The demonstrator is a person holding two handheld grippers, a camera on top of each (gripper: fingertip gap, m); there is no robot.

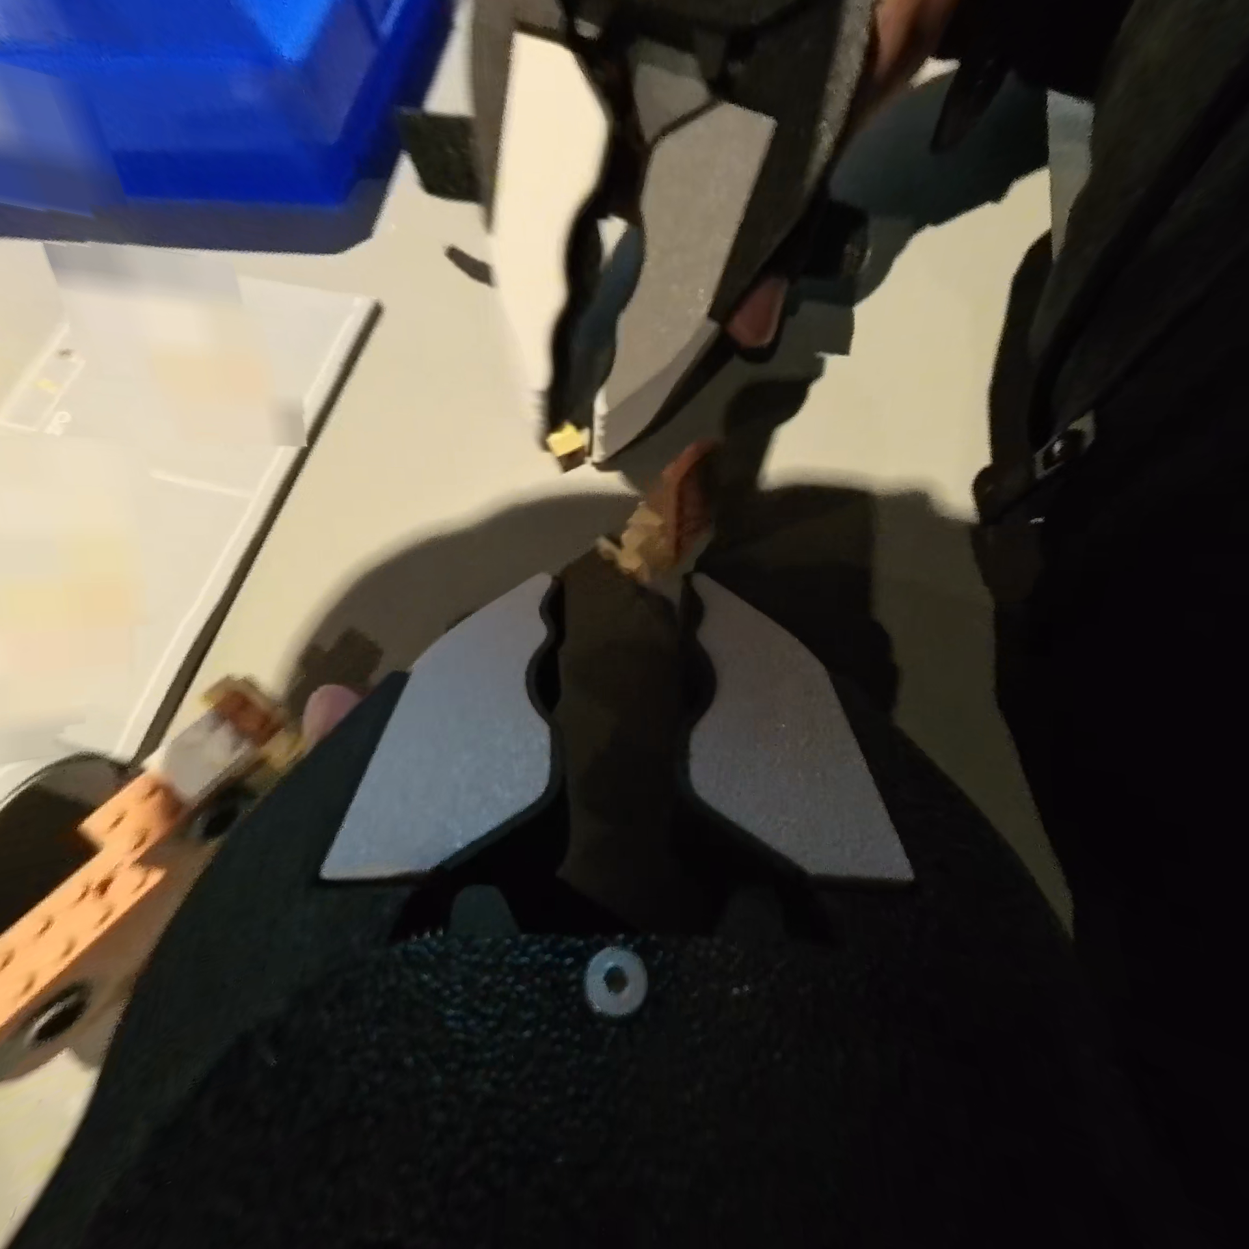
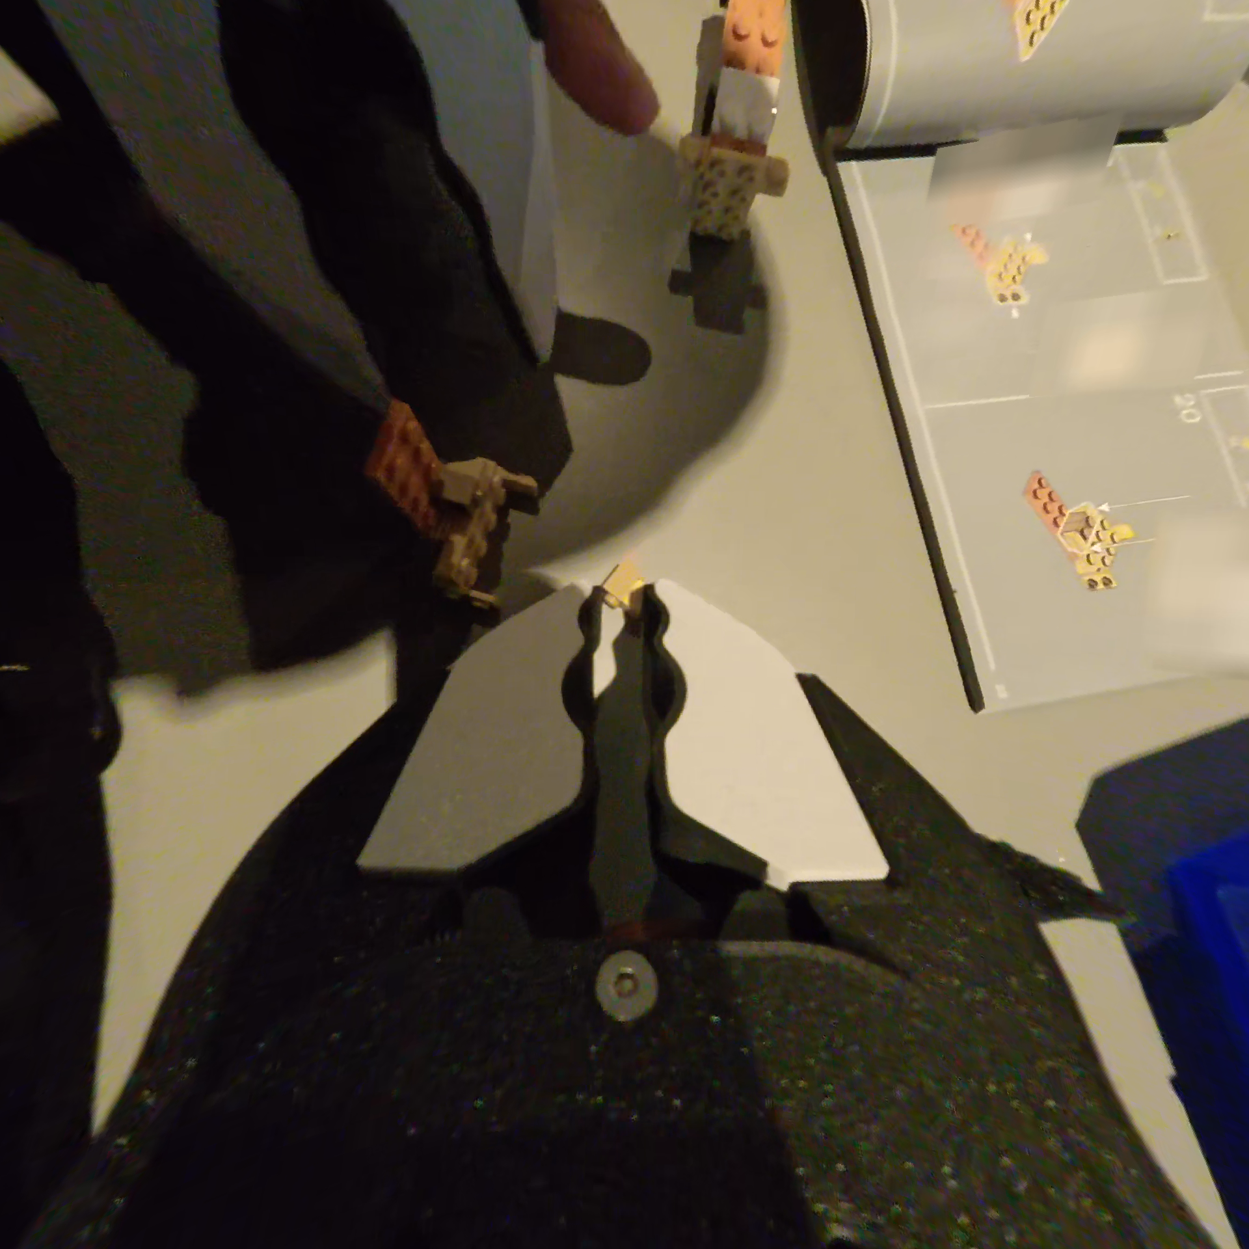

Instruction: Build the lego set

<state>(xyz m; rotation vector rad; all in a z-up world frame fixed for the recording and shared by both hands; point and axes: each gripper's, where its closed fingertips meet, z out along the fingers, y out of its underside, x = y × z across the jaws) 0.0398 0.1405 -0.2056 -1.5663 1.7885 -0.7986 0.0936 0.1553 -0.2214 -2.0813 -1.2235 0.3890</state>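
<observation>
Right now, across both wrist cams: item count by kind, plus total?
Grippers: 2, left gripper and right gripper
Single Lego bricks: 1, small tan brick in the right gripper
Lego assemblies: 2, brown-and-tan assembly in the left gripper, and orange-white-tan assembly
Instruction booklet: 1
Blue bin: 1
Total: 7

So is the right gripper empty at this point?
No, the right gripper is shut on a small tan brick pinched at its fingertips.
</observation>
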